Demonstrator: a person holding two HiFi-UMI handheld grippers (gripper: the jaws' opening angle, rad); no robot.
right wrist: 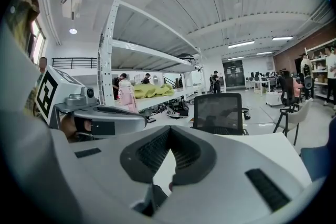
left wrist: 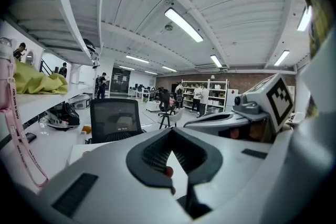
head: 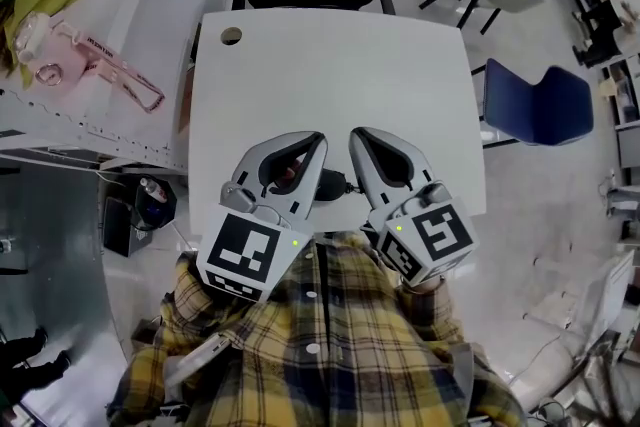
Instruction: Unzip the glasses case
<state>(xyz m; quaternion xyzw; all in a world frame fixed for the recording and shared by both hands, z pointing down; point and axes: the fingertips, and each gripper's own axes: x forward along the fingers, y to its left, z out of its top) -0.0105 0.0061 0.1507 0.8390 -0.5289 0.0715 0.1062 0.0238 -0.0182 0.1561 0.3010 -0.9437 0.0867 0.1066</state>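
Both shut, nothing seen between the tips: left claw (head: pixel 315 145) and right claw (head: pixel 358 137), hovering side by side over the near edge of the desk (head: pixel 330 65). Cannot place the case for sure; only a small dark shape (head: pixel 335 184) between the two at that edge, perhaps it. Risks groping blind for the zip pull. With tips closed, could shove the case off the near edge. Could also knock claw against claw, being so close.
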